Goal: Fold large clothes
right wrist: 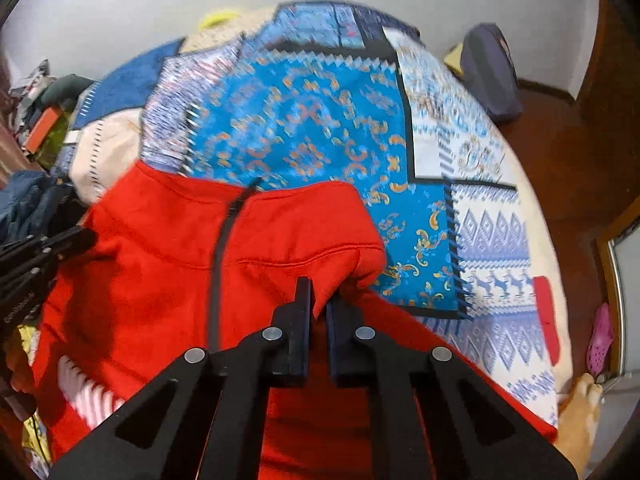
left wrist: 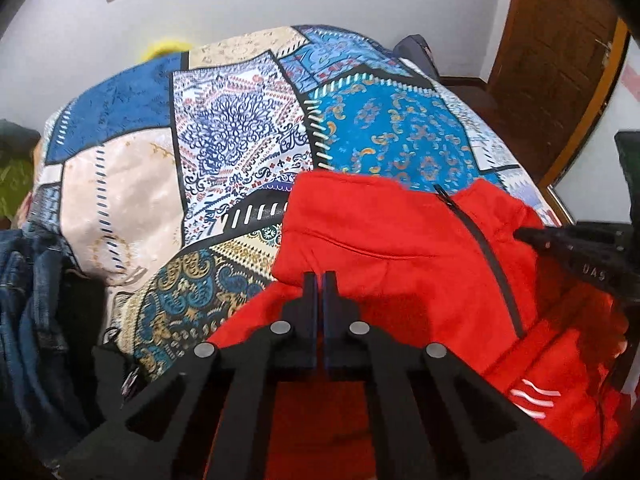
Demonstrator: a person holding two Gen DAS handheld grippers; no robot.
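Observation:
A red zip-up jacket with a dark zipper and white stripes lies on a patchwork bedspread; it also shows in the right wrist view. My left gripper is shut on the jacket's left shoulder fabric. My right gripper is shut on the jacket's right shoulder, with red cloth pinched between its fingers. Each gripper shows at the edge of the other's view: the right one and the left one. The jacket's lower part is hidden under the grippers.
The bedspread covers a bed. Blue jeans lie at the bed's left edge. A dark bag sits on the brown floor by the white wall. A wooden door stands at the right. A pink shoe lies on the floor.

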